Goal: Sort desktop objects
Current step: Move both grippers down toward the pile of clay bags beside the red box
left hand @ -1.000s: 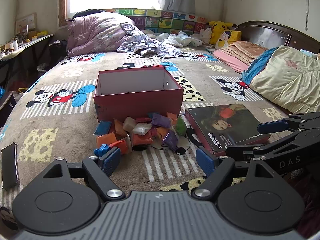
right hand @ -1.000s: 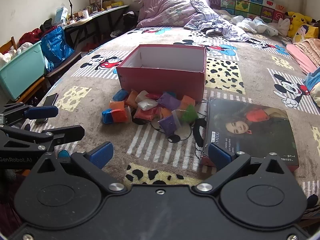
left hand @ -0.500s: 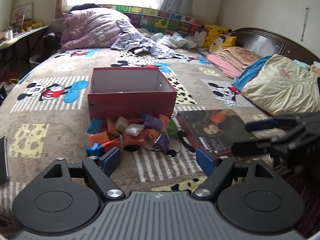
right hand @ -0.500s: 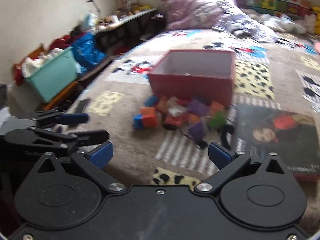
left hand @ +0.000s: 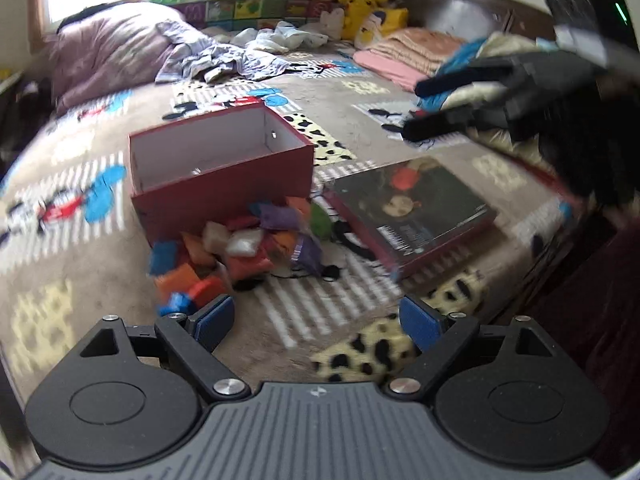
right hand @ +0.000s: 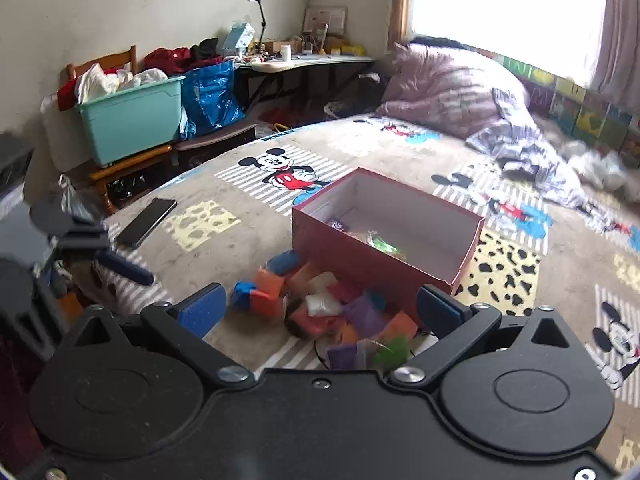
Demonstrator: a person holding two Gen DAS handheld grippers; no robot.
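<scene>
A red box (left hand: 224, 184) sits open-topped on the bed (left hand: 352, 304), which is covered with a cartoon-mouse blanket. Just in front of the box, touching its near wall, lies a heap of small coloured packets (left hand: 240, 248): orange, blue, white, purple, red and green. In the right wrist view a few packets (right hand: 380, 242) already lie inside the box, one green and one purplish. Beside the heap, on its right in the left wrist view, lies a dark book (left hand: 416, 212) with a portrait on its cover, flat on the bed and close to the box's corner.

The left claw (left hand: 316, 320) hangs over the bed short of the heap. Its jaws are opening, the blue pads stand far apart, and nothing lies between them; the nearest blue packet is just beyond its left finger. The right claw (right hand: 318, 308) is held above the heap, its jaws spread wide and gripping nothing, with the packets showing between and below its fingers. In the left wrist view the right claw appears blurred at the upper right, above the book.

A black phone (right hand: 146, 222) lies on the bed well left of the box. Past the bed edge stand a teal bin (right hand: 128, 124) full of clothes and a blue bag (right hand: 210, 98). A cluttered desk (right hand: 308, 60) stands by the window.
</scene>
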